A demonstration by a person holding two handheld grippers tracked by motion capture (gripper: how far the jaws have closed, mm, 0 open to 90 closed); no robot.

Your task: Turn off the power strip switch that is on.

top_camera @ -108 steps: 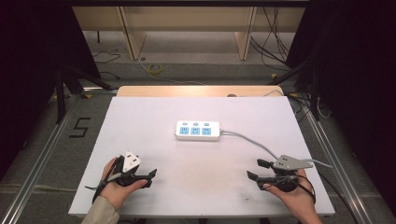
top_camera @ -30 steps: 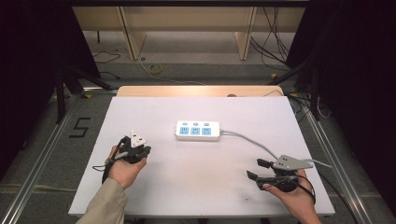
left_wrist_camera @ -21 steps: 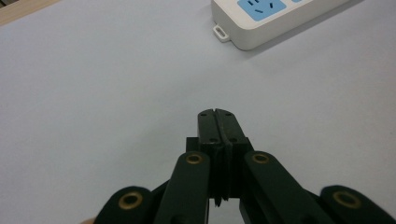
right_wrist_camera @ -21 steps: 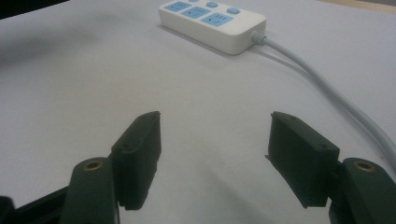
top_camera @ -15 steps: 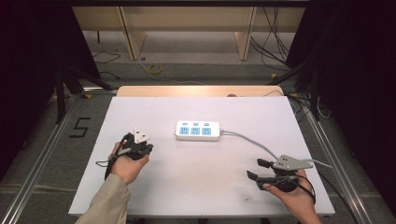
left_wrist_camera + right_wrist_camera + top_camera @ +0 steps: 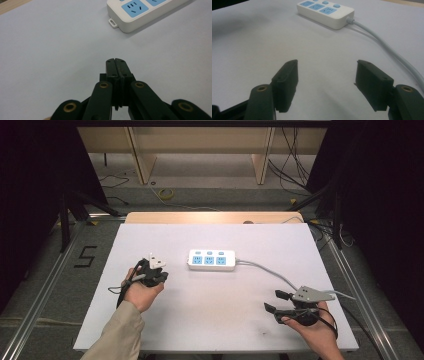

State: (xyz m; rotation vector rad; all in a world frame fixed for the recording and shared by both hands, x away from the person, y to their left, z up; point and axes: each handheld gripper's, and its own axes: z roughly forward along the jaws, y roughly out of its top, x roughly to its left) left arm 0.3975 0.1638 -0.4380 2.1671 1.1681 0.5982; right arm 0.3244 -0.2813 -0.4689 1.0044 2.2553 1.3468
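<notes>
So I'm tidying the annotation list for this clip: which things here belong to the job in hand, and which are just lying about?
In the job:
- power strip, white with blue sockets, mid-table
- left gripper, shut, nearest the strip
- right gripper, open, at the table's near right

Just lying about:
- yellow cable coil on the floor beyond the table
- number 5 marking on the floor at left

L gripper (image 6: 159, 270): I've got jaws pressed flat together, nothing btwn them; L hand (image 6: 140, 292) wrapped round the body, sleeved forearm trailing behind. R gripper (image 6: 278, 301): jaws wide apart, pointing toward L gripper, well apart from it; R hand (image 6: 312, 330) cupped under its body.
</notes>
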